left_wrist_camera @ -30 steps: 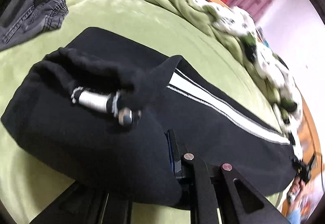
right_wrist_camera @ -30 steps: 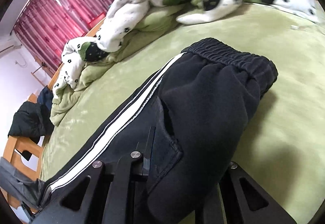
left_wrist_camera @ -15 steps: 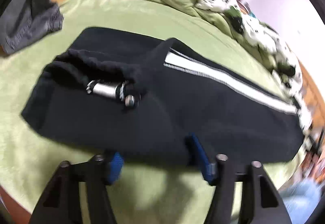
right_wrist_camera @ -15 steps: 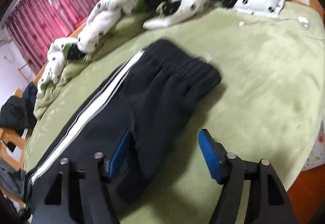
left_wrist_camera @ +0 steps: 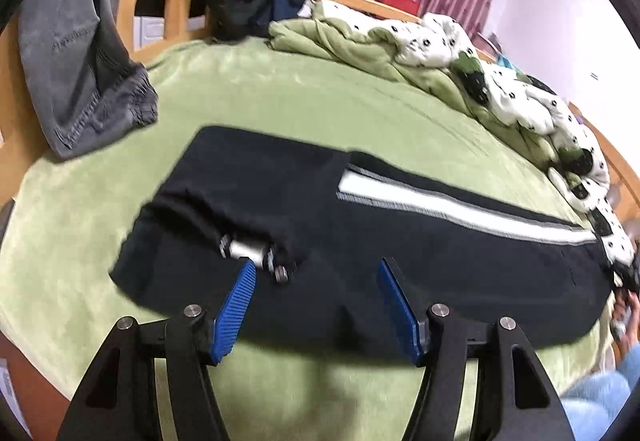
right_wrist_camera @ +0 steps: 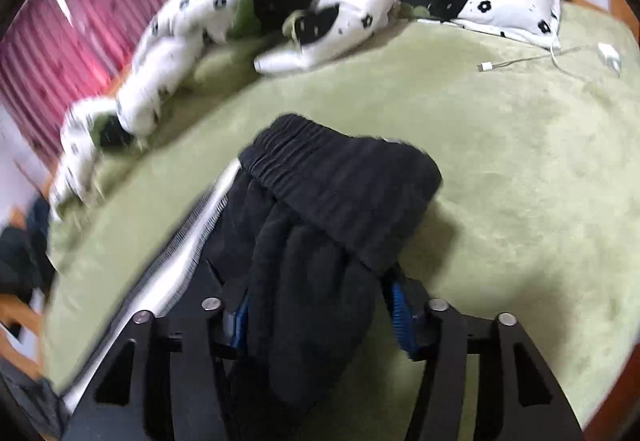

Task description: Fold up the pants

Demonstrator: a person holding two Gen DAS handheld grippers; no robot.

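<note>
Pants (left_wrist_camera: 400, 241) – black with a white side stripe (left_wrist_camera: 460, 207) – lying lengthwise on the green bed (left_wrist_camera: 280, 97), one leg end folded over and showing a silver cord end (left_wrist_camera: 250, 251). Left gripper (left_wrist_camera: 316, 305) spread wide, blue pads (left_wrist_camera: 236, 311) empty, just above the near edge of the fabric. Right gripper (right_wrist_camera: 318, 313) straddling a thick bunch of cloth just below the elastic waistband (right_wrist_camera: 328, 177), pads touching it on both sides – clamped or not, can't tell; spotted quilt (right_wrist_camera: 224, 21) and white charging cable (right_wrist_camera: 552, 57) further back.
</note>
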